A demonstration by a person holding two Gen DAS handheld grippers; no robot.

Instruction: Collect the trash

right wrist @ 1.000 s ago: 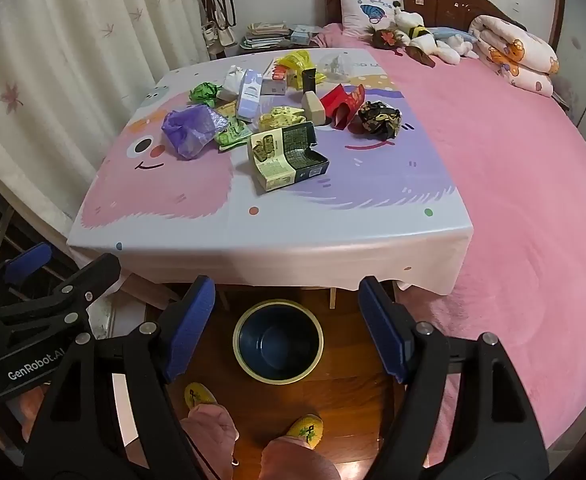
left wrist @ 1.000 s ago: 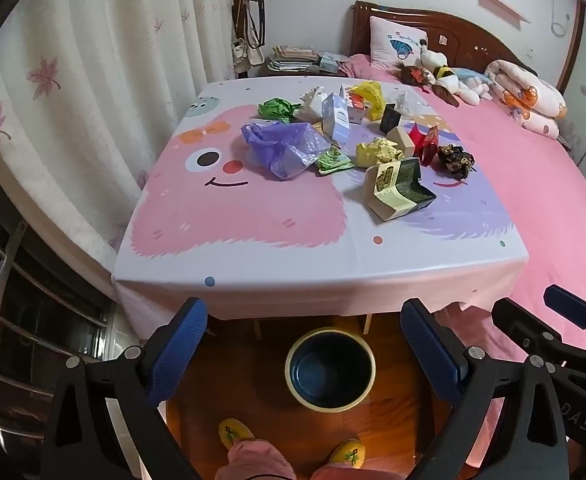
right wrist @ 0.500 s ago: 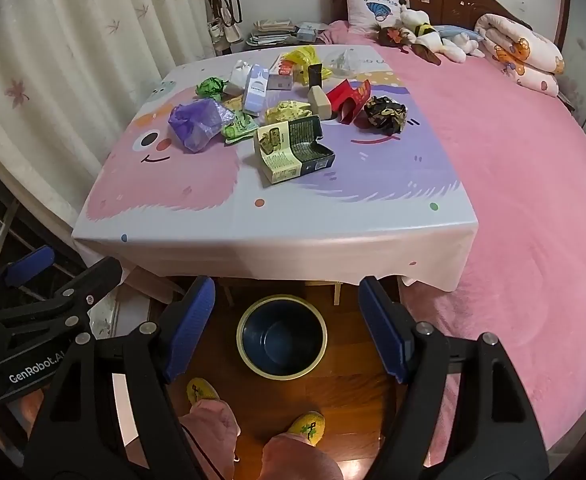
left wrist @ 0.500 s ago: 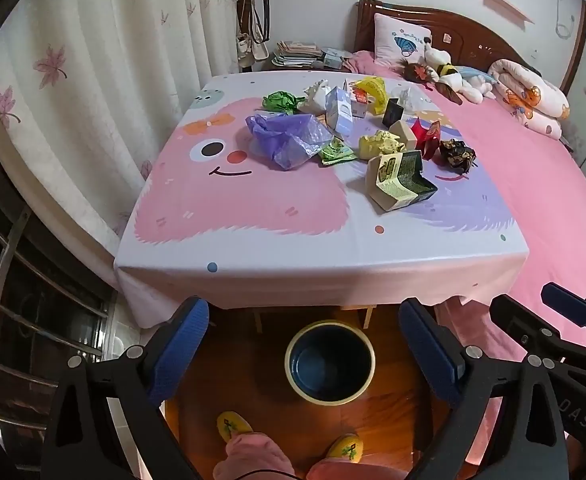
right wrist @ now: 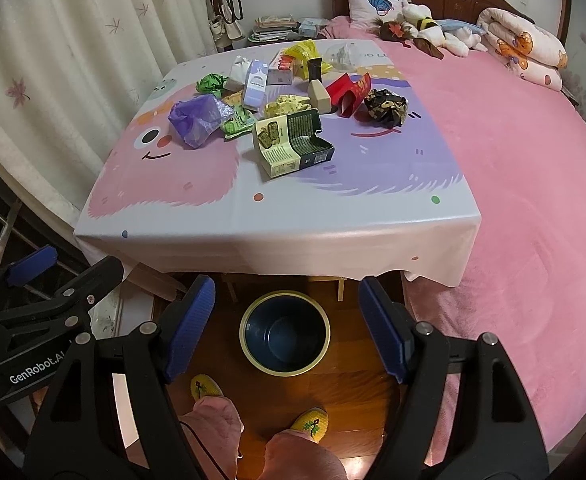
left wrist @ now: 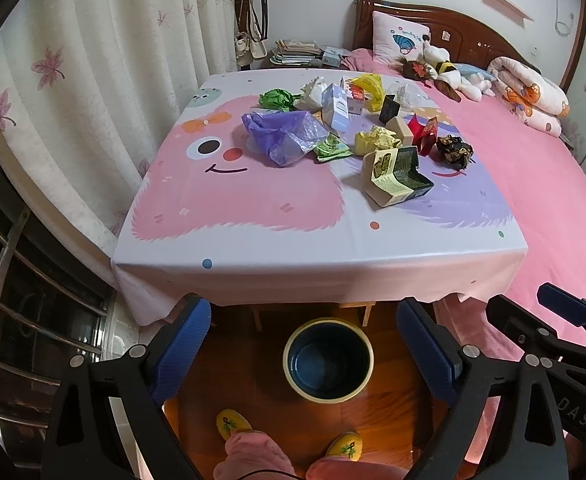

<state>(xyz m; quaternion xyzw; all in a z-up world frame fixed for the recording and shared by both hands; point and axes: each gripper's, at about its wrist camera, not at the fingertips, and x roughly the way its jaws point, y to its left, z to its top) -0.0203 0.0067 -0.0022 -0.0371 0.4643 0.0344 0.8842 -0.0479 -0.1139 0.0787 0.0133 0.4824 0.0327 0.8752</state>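
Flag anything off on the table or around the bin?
Only the expected litter: the green-and-cream carton lies torn open on the table, with the purple bag and wrappers crumpled behind it. The bin stands upright and looks empty. Nothing spilled.

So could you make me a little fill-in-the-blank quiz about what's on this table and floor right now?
1. The bin on the floor holds ____.
2. Both the left gripper and the right gripper are ____.
3. The crumpled plastic bag on the table is ____ in colour.

Missing words: nothing; open; purple
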